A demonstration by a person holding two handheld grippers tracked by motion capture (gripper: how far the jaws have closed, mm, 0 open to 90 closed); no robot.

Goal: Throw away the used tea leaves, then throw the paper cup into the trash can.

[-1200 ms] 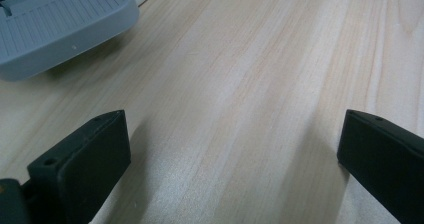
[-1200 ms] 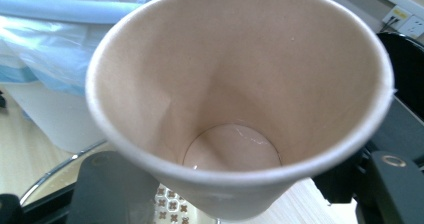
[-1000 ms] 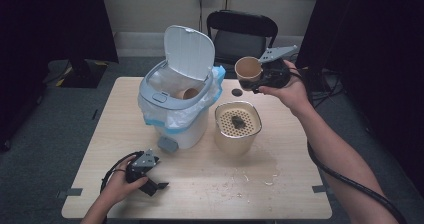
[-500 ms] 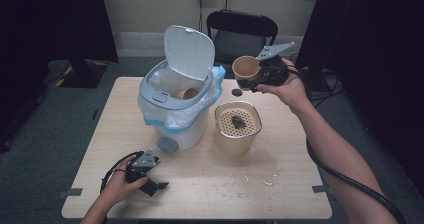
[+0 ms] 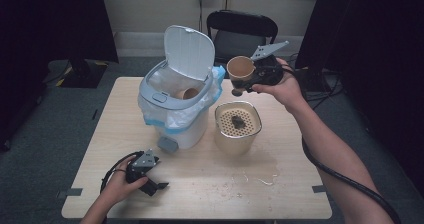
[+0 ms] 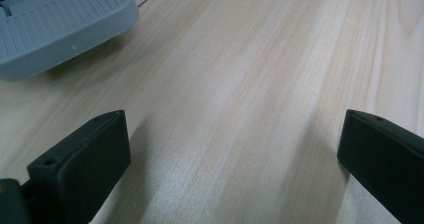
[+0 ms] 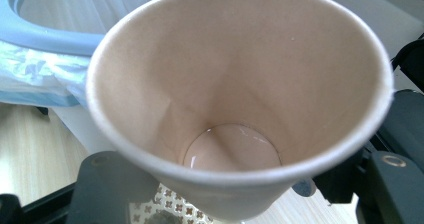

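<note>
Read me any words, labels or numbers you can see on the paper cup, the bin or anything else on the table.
None can be read: the paper cup is plain inside, and the bin, its lid and the strainer pot show no legible print.

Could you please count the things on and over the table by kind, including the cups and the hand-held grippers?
Paper cups: 2, one held in the right hand-held gripper, one inside the bin
Bins: 1
Strainer pots: 1
Hand-held grippers: 2, the left hand-held gripper resting on the table
Total: 6
</note>
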